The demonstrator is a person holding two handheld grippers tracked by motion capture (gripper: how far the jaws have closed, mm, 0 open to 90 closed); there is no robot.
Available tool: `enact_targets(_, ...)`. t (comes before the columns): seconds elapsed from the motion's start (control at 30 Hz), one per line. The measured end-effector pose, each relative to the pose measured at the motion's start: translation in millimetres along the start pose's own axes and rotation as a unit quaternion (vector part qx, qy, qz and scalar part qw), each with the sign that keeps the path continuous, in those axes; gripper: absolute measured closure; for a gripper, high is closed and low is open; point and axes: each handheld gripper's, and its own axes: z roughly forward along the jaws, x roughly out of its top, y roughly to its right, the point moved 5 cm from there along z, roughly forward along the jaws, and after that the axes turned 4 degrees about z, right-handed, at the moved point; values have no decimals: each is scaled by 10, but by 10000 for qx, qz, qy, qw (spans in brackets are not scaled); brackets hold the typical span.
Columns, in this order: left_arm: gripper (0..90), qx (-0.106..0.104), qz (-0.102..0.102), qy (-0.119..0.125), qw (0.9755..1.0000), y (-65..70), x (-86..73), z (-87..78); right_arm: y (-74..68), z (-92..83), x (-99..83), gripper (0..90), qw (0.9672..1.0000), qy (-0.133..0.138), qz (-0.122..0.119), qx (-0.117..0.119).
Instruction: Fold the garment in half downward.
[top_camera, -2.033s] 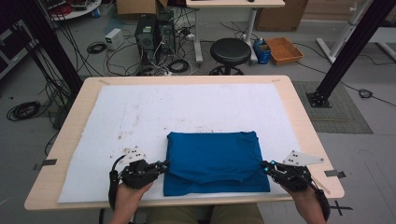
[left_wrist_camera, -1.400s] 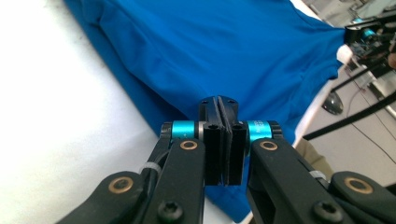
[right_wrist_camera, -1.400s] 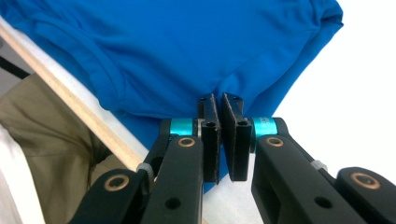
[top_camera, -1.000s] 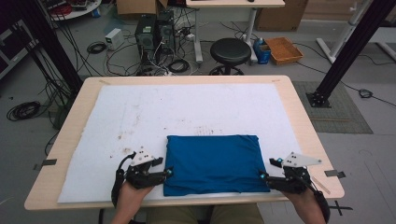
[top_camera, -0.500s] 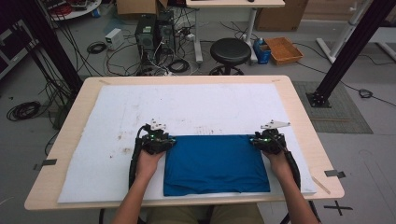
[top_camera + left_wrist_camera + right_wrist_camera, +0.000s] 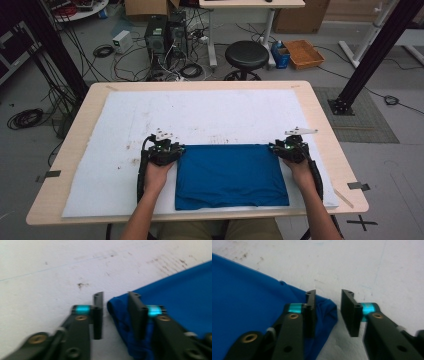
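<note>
**Fig. 1. Taking the two far corners of the folded blue cloth**

From left to right. My left gripper [image 6: 167,148] sits at the far-left corner of the folded blue cloth [image 6: 231,175], which lies flat on the white mat [image 6: 210,112] near my edge of the wooden table [image 6: 320,115]. In the left gripper view the jaws have just been closing and stand at a narrow gap; the rolled corner of the cloth [image 6: 117,308] lies between them, against the right jaw, while the left jaw stands apart from it, so nothing is pinched yet. My right gripper [image 6: 286,148] mirrors this at the far-right corner: its jaws have also just narrowed, with the bunched corner [image 6: 325,307] beside the left jaw and bare mat showing in front of the right jaw.

To do this step well, I judge that both sets of jaws should close fully on all layers at each corner, low against the mat, before any lift. Both grips should be equally deep, or the fold will skew.
</note>
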Motion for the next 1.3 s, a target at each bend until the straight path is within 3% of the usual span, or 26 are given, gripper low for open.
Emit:
enact_targets(0.03, 845, 38, 76, -11, 10000, 11, 4, -1, -4, -6, 8, 794, 10000, 33, -35, -61)
enact_targets(0.13, 876, 20, -370, 37, 9993, -26, 6, -7, -13, -23, 6, 861, 10000, 17, -20, -65)
enact_targets(0.27, 880, 33, -589, 315, 9978, -82, 37, -49, 55, -72, 33, 865, 9991, 258, 20, -335)
enact_targets(0.43, 879, 155, -718, 452, 9963, -128, 93, -7, 98, -96, 117, 857, 9967, 682, 146, -407)
enact_targets(0.5, 875, 195, -679, 373, 9968, -119, 78, 42, 147, -60, 99, 736, 9960, 591, 334, -577)
enact_targets(0.53, 837, 260, -669, 372, 9967, -122, 80, 35, 192, -61, 91, 711, 9945, 588, 433, -750)
enact_targets(0.57, 736, 269, -664, 467, 9963, -126, 89, 16, 230, -87, 88, 710, 9938, 613, 530, -762)
enact_targets(0.63, 663, 383, -599, 578, 9958, -140, 106, -59, 295, -191, 101, 722, 9915, 792, 594, -850)
enact_targets(0.7, 638, 394, -568, 720, 9950, -139, 123, -141, 331, -292, 111, 747, 9907, 955, 654, -715)
enact_targets(0.8, 618, 302, -424, 889, 9947, -87, 129, -293, 309, -419, 115, 753, 9922, 998, 576, -467)
enact_targets(0.9, 610, -52, -268, 1052, 9941, 44, 110, -443, 182, -546, 86, 740, 9951, 953, 264, -4)
enact_targets(1.0, 604, -337, 103, 1055, 9938, 194, 61, -553, -5, -668, -14, 695, 9953, 833, -217, 432)
enact_targets(1.07, 598, -506, 154, 1145, 9920, 253, 53, -617, -114, -740, -90, 634, 9937, 794, -415, 670)
enact_targets(1.2, 508, -705, 278, 1431, 9868, 281, 28, -702, -225, -861, -189, 464, 9907, 963, -548, 793)
enact_targets(1.27, 465, -819, 307, 1446, 9856, 269, -16, -707, -296, -870, -228, 494, 9889, 963, -680, 900)
enact_targets(1.3, 465, -853, 304, 1454, 9852, 268, -36, -708, -349, -854, -271, 586, 9881, 828, -792, 1027)
